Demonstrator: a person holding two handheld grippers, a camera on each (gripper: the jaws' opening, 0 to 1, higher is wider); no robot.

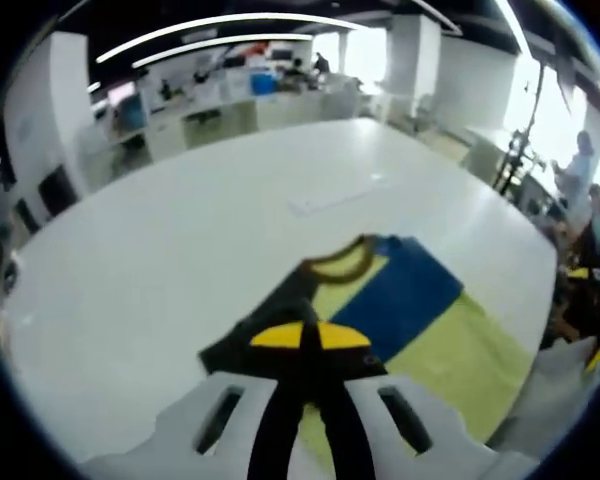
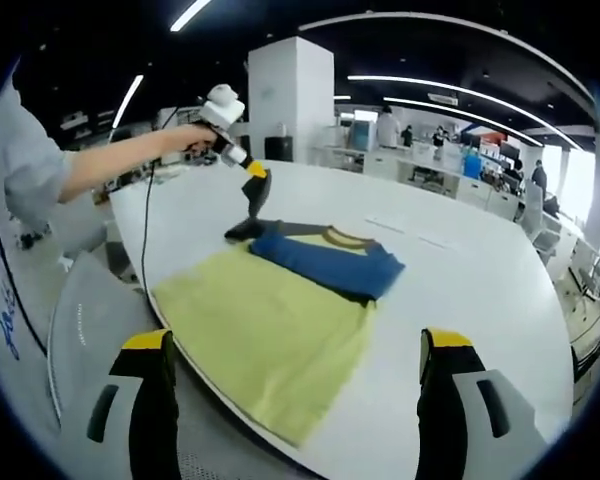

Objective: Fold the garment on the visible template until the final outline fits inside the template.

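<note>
A blue garment with a dark sleeve and an olive collar lies partly folded on the far part of a yellow-green template on the white table. In the right gripper view a person's hand holds my left gripper above the garment's far left corner, shut on the dark sleeve and lifting it. My right gripper stands wide open over the near table edge, holding nothing. In the left gripper view the left gripper pinches dark cloth, with the garment and template beyond.
The table's rounded edge runs close to the template on the near side. A person's sleeved arm reaches in from the left. Desks and people stand far behind, and a tripod stands past the table.
</note>
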